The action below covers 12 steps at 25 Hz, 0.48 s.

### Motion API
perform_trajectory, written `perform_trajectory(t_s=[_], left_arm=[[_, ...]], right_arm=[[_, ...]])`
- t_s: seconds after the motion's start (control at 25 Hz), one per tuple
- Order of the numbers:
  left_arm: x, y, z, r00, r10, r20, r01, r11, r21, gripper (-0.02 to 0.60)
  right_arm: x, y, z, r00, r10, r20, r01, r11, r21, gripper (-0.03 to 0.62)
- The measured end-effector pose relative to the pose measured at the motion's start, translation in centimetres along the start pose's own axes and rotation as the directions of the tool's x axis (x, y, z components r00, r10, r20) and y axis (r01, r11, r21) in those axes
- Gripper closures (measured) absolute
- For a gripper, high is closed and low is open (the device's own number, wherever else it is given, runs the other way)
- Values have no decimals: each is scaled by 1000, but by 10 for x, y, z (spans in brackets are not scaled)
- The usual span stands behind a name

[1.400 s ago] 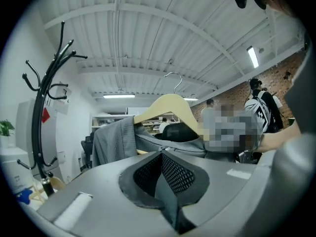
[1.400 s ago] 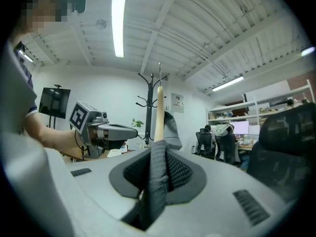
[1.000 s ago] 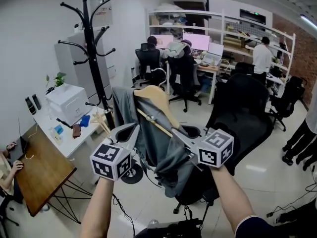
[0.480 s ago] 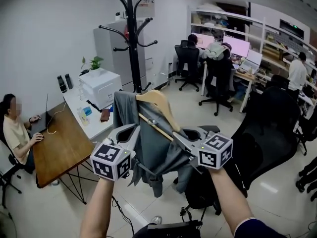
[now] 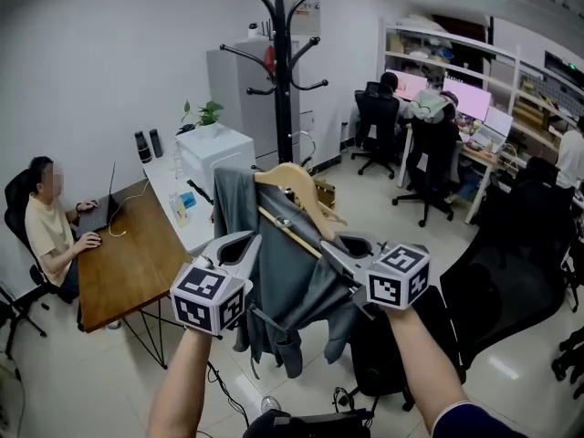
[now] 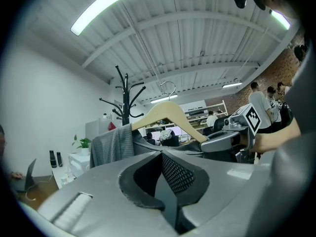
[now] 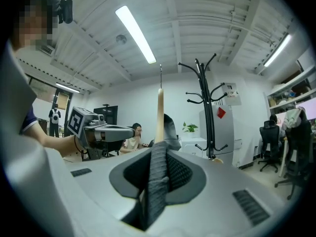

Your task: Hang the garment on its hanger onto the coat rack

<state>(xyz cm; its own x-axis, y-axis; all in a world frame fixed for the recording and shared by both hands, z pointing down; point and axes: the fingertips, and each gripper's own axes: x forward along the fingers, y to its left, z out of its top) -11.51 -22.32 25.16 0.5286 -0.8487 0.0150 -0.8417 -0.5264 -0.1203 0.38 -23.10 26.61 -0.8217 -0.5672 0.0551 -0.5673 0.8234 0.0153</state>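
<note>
Garment (image 7: 159,169) pinched in right gripper (image 7: 157,194) jaws; head view hides this.

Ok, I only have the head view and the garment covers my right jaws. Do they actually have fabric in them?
Observer: Yes. The right gripper view shows the right gripper shut on a fold of the grey garment.
Operator: Is the hanger's hook free?
Observer: In the left gripper view the metal hook stands bare above the wooden hanger, on nothing yet.
Operator: Where's the rack from there?
Observer: In that view the coat rack stands behind and left of the hook, apart from it.
</note>
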Motion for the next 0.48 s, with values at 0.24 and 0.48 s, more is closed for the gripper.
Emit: perform_trajectory(t_s=[0.24,0.48], left_arm=[[14,31,-1,1000,-17,25,17,1000,-5,595],[41,71,12,997,-60,43,59,998,5,595]], right_arm=[[33,-8,4,1000,0,-14,-1,1000,-17,517],[70,-29,22,999,-33,-35,31,999,-34,517]])
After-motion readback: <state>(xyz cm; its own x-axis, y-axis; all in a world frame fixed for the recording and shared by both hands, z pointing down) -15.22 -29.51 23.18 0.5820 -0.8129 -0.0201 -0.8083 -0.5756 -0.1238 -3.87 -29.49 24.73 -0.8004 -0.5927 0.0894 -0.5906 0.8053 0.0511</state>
